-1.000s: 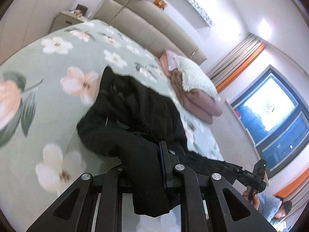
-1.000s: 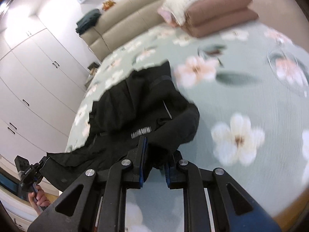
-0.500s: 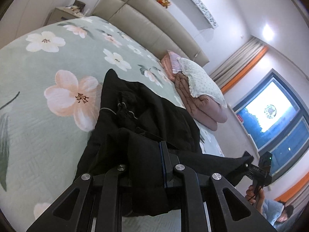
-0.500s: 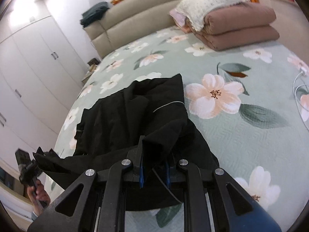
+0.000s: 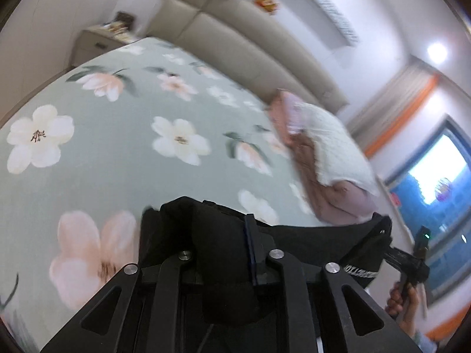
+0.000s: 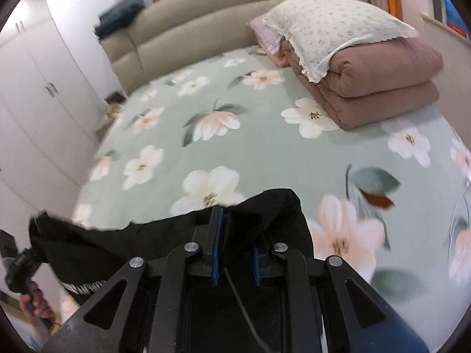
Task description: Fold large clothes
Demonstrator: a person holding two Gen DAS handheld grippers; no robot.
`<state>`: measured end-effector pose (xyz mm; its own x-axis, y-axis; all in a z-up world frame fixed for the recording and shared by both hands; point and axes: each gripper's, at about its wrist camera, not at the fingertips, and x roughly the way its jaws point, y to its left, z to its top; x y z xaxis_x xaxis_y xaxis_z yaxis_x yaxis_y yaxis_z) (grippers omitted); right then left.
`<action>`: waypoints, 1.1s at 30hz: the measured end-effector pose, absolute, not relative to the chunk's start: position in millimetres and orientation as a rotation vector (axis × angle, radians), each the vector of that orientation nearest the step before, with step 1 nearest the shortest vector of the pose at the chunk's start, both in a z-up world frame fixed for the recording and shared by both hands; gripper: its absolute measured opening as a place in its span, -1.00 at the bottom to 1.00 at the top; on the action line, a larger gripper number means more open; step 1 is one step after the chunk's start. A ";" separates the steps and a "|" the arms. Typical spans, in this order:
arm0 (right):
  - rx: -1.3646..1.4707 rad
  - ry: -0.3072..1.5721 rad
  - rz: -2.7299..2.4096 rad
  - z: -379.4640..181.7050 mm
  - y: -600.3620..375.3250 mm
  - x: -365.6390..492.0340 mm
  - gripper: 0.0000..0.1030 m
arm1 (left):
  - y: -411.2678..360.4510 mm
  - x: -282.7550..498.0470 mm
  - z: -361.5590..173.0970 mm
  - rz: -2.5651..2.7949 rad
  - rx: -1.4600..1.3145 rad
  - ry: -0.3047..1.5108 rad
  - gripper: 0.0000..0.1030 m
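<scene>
The bed (image 6: 265, 153) is the biggest thing here, and its green flower cover is now seen bare from the near edge to the far edge. Half a second ago the black garment (image 5: 223, 235) was spread over the middle of the bed. Now it has been lifted off and is held up at the near edge, stretched in a dark band between the two tools. So the cloth has been picked up for a shake or a new fold, and no neat fold is made yet.

A folded pink quilt (image 6: 376, 79) is stacked at the far right corner of the bed, with a white pillow (image 6: 332, 23) laid on top. A beige headboard (image 6: 212, 17) is seen along the far edge.

The left gripper (image 5: 226, 253) is closed tight on a thick bunch of the black cloth. The right gripper (image 6: 235, 235) is clamped on the cloth too, at the other end of the band. A white printed strip on the garment is seen hanging near each tool.

The cloth can sag in the middle, so it is best laid back down flat.
</scene>
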<state>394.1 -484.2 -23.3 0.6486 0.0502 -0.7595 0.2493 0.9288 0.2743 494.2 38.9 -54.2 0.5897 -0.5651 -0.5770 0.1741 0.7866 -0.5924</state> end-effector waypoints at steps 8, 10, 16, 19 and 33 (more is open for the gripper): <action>0.329 1.199 -0.187 -195.5 -471.4 506.6 -0.38 | 0.9 587.0 -214.0 -0.346 -0.526 1.114 -0.61; 0.280 1.177 -0.204 -214.4 -465.0 506.9 -0.36 | 8.0 586.4 -222.0 -0.396 -0.590 1.077 -0.60; 0.240 1.138 -0.204 -213.3 -462.1 501.8 -0.35 | 21.5 586.5 -212.3 -0.543 -0.576 1.164 -0.56; 0.325 1.113 -0.163 -194.8 -474.7 491.8 -0.34 | 30.2 575.1 -182.0 -0.627 -0.475 1.114 -0.47; 0.258 0.916 -0.133 -114.7 -489.7 425.7 0.55 | 82.2 553.8 -150.0 -0.676 -0.512 1.085 0.49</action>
<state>425.7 -489.7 -114.7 0.6037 -0.0040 -0.7972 0.2229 0.9609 0.1640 553.8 82.2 -150.0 0.3038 -0.7183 -0.6259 0.2455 0.6938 -0.6770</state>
